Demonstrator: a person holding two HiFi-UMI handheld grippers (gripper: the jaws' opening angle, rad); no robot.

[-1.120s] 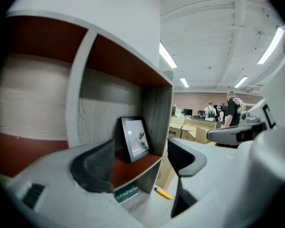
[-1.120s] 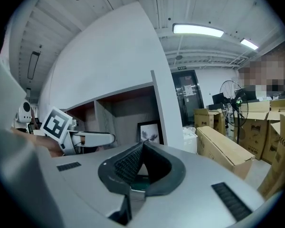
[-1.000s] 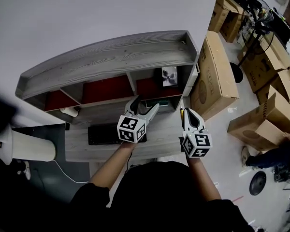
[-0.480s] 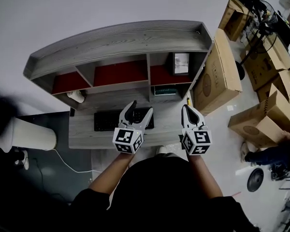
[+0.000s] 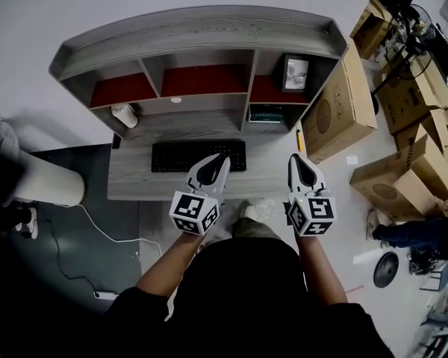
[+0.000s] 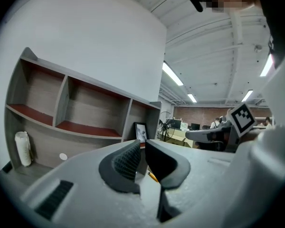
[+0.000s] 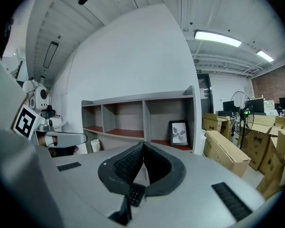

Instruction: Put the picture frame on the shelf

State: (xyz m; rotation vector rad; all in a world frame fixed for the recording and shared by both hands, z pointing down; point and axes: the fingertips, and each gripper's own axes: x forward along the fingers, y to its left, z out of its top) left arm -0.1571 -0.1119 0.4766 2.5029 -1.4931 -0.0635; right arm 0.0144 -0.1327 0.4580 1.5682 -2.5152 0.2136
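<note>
The black picture frame [image 5: 296, 72] stands upright in the right compartment of the grey wooden shelf [image 5: 194, 32]; it also shows as the frame [image 6: 141, 131] in the left gripper view and the frame [image 7: 179, 133] in the right gripper view. My left gripper [image 5: 218, 159] hovers over the desk's front edge, well short of the shelf. Its jaws are closing, down to a narrow slit with nothing between them [image 6: 143, 144]. My right gripper [image 5: 297, 159] hangs beside it, shut and empty [image 7: 143, 146].
A black keyboard [image 5: 198, 155] lies on the desk [image 5: 134, 181] just ahead of the left gripper. A white roll [image 5: 124, 115] stands under the left compartment, and a yellow pencil [image 5: 299, 136] lies at the desk's right end. Cardboard boxes [image 5: 343, 103] stand to the right.
Both grippers have drawn back from the shelf toward the desk's front edge. The left gripper's jaws, wide apart before, have come nearly together. The frame stays in the right compartment.
</note>
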